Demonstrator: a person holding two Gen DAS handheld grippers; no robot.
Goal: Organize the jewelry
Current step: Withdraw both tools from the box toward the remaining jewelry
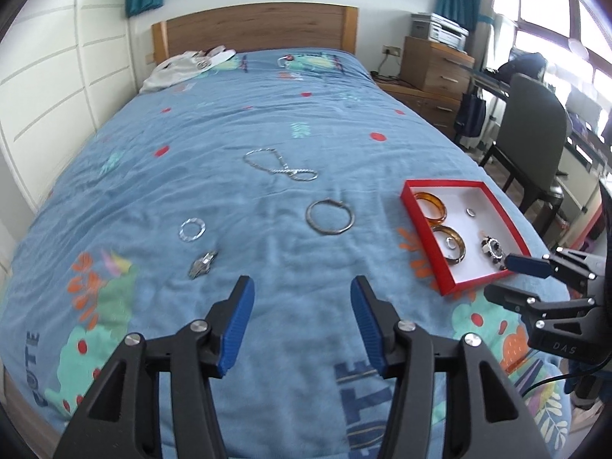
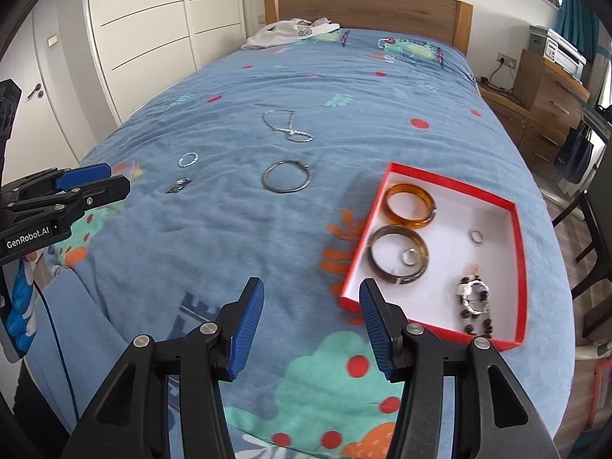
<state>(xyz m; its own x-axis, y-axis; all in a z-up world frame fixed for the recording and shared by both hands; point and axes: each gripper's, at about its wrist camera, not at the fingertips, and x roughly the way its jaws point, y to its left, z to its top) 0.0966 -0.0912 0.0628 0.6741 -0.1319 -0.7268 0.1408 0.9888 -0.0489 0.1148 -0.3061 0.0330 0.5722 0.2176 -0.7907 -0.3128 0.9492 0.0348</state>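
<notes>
A red box (image 1: pixel 416 234) (image 2: pixel 520 252) with a white inside lies on the blue bedspread and holds two amber bangles (image 2: pixel 410 203), two small rings (image 2: pixel 476 236) and a beaded bracelet (image 2: pixel 475 302). Loose on the bed are a silver bangle (image 1: pixel 329 217) (image 2: pixel 287 176), a silver chain (image 1: pixel 281 166) (image 2: pixel 288 126), a clear ring (image 1: pixel 192 229) (image 2: pixel 188 160) and a small silver piece (image 1: pixel 202 264) (image 2: pixel 178 185). My left gripper (image 1: pixel 302 287) is open and empty, near the bangle. My right gripper (image 2: pixel 311 287) is open and empty beside the box's near left corner.
A wooden headboard (image 1: pixel 260 26) and white clothing (image 1: pixel 187 65) are at the bed's far end. A white wardrobe (image 2: pixel 145 38) runs along the left. A chair (image 1: pixel 535 130) and wooden drawers (image 1: pixel 436 69) stand to the right of the bed.
</notes>
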